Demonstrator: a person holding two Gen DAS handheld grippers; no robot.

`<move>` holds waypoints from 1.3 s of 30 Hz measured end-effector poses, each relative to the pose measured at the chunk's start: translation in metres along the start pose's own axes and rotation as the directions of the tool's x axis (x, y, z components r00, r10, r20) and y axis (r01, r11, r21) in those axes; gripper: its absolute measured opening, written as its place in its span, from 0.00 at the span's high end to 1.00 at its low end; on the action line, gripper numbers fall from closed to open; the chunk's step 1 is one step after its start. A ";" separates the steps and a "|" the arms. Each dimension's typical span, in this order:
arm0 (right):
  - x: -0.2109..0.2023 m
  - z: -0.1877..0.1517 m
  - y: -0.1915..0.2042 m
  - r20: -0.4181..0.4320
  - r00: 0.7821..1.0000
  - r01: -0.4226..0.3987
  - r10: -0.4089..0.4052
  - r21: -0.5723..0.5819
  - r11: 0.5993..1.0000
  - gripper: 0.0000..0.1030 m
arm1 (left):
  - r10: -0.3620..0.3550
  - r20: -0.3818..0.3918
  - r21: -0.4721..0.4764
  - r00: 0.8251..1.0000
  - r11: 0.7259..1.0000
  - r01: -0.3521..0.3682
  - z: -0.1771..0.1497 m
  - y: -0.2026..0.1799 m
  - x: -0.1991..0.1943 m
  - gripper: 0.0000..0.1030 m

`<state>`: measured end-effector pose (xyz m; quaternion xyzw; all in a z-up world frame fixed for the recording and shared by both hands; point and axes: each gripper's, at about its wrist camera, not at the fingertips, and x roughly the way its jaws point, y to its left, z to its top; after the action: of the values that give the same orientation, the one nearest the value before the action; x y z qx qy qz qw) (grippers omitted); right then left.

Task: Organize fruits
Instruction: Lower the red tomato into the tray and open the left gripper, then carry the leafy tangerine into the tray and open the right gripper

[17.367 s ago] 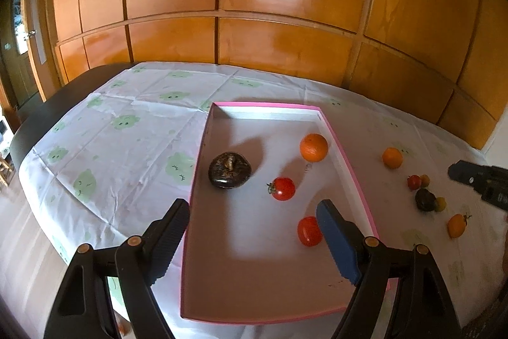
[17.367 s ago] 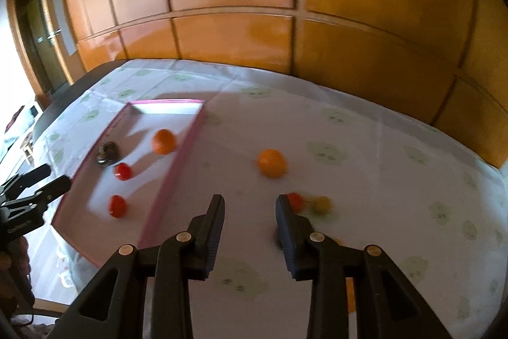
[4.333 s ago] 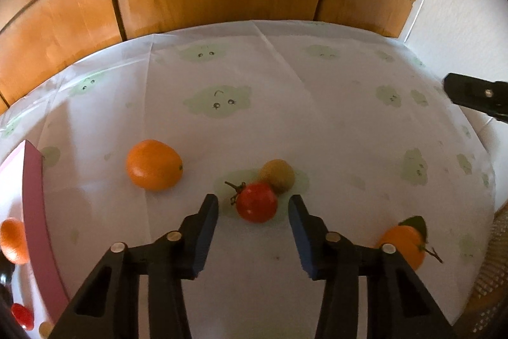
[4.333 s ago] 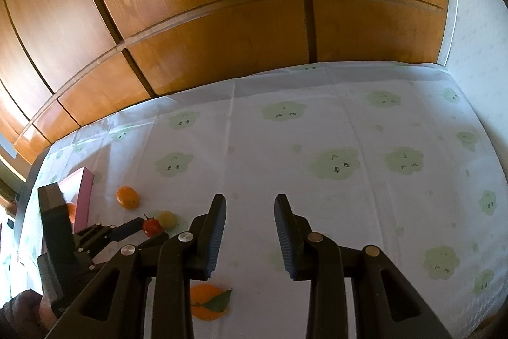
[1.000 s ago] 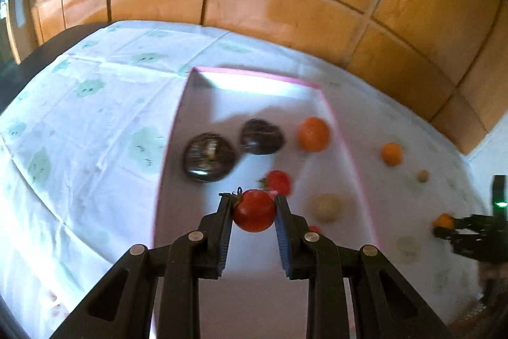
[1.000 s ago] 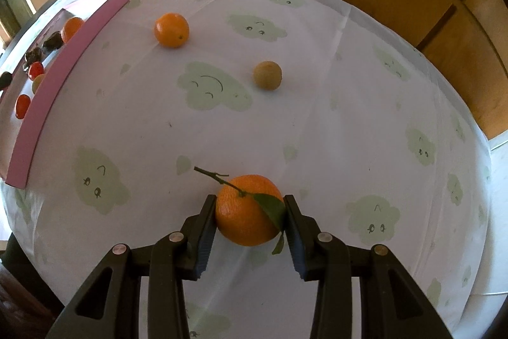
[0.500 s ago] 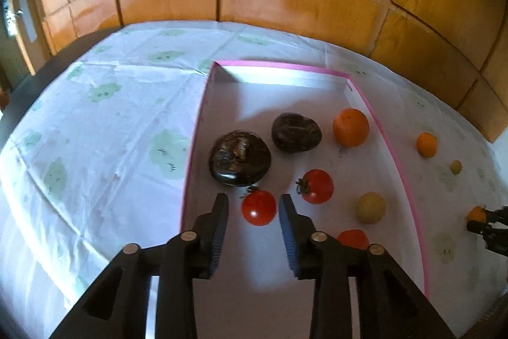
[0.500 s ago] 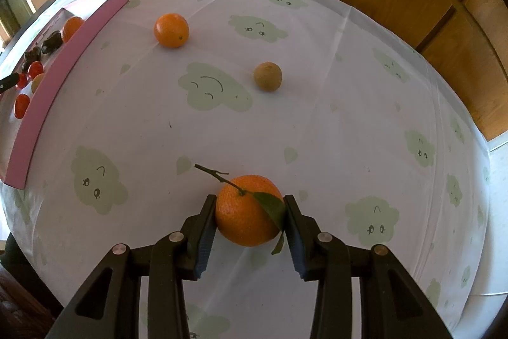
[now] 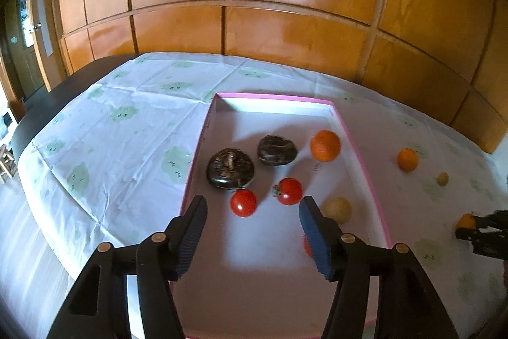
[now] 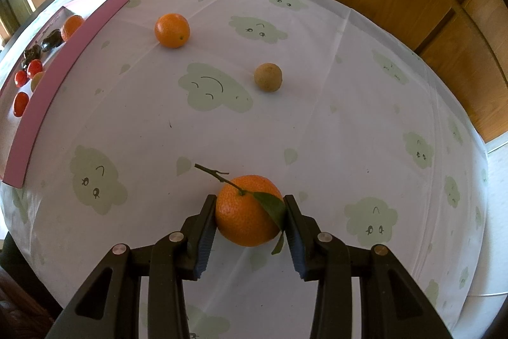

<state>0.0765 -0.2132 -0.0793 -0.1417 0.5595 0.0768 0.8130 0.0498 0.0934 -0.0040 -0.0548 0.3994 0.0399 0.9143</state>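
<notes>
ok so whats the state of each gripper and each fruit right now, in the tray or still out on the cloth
left gripper: open, empty, above the tray
right gripper: shut on the leafy orange
pink tray: holds seven fruits
two dark fruits: in tray, side by side
three tomatoes: in tray, one half hidden behind a finger
orange in tray: near the right wall
pale fruit in tray: near the right wall
plain orange: loose on cloth
small tan fruit: loose on cloth

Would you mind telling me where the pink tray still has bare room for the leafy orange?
The pink tray is bare along its far wall and across its near end, below the red tomato. Its middle is crowded around the dark fruit.
</notes>
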 end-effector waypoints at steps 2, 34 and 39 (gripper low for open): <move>-0.001 0.000 0.001 0.001 1.000 0.001 -0.001 0.001 1.000 0.60 | -0.006 0.001 0.010 1.000 1.000 0.006 -0.001 -0.003 -0.003 0.41; -0.003 0.001 0.005 0.009 0.999 -0.034 0.034 -0.042 0.999 0.60 | -0.017 -0.008 0.024 1.000 1.000 0.017 -0.012 -0.009 -0.011 0.40; -0.003 0.001 0.003 0.006 0.998 -0.061 0.061 -0.041 0.997 0.60 | -0.011 -0.007 0.018 1.000 1.000 0.011 -0.013 -0.002 -0.011 0.40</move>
<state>0.0757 -0.2099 -0.0765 -0.1410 0.5590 0.1136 0.8092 0.0332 0.0891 -0.0045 -0.0491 0.4024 0.0313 0.9136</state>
